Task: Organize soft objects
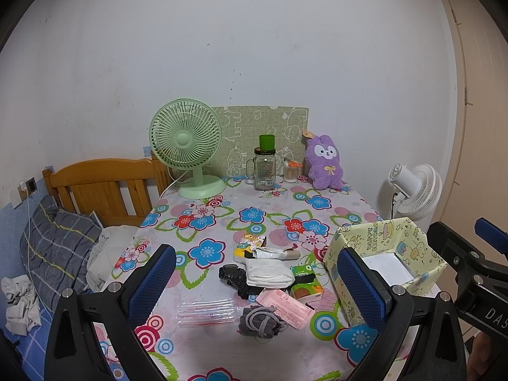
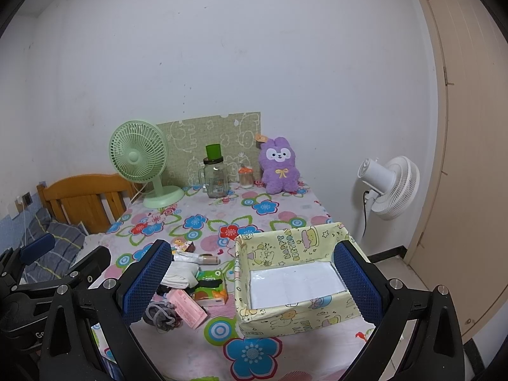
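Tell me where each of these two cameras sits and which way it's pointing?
Left wrist: on the left gripper, looking forward across the floral table at the pile of small items; its own open jaws frame the view, with the right gripper at the edge.
Right wrist: on the right gripper, facing the yellow box; its open jaws show, and the left gripper beside it.
Shared: table, box, green fan, purple plush.

Gray drawstring pouch [image 1: 258, 320], pink packet [image 1: 285, 308] and folded white cloth [image 1: 270, 273] lie clustered beside the yellow box [image 1: 419, 244].
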`<move>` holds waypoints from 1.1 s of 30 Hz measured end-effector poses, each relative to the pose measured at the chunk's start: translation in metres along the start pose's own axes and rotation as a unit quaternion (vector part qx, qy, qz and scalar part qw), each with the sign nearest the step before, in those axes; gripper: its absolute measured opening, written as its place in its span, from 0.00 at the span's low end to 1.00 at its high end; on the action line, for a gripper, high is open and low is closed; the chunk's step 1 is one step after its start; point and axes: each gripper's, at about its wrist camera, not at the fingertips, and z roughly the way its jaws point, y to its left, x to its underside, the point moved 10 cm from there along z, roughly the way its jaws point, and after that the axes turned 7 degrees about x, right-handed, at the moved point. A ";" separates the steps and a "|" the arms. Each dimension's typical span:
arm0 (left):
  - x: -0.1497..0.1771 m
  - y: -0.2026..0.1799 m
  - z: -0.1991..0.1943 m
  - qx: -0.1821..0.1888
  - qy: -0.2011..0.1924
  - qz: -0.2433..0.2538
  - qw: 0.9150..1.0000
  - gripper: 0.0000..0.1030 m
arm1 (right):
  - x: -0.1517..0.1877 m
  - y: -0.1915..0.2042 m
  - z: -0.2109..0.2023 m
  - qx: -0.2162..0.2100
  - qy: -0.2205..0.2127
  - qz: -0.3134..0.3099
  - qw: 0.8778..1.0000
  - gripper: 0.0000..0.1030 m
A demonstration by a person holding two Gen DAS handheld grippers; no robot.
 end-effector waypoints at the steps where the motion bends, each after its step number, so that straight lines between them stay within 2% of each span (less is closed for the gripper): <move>1: 0.000 0.000 0.000 0.000 0.000 0.000 1.000 0.99 | 0.000 0.000 0.000 0.000 0.000 0.000 1.000 1.00; 28: 0.000 -0.001 -0.001 0.000 0.000 0.001 1.000 0.99 | -0.001 0.000 0.001 0.000 0.001 0.003 1.000 1.00; 33: 0.002 -0.007 0.001 0.007 0.001 0.014 1.000 0.99 | -0.001 0.007 0.005 -0.004 0.005 0.001 1.000 1.00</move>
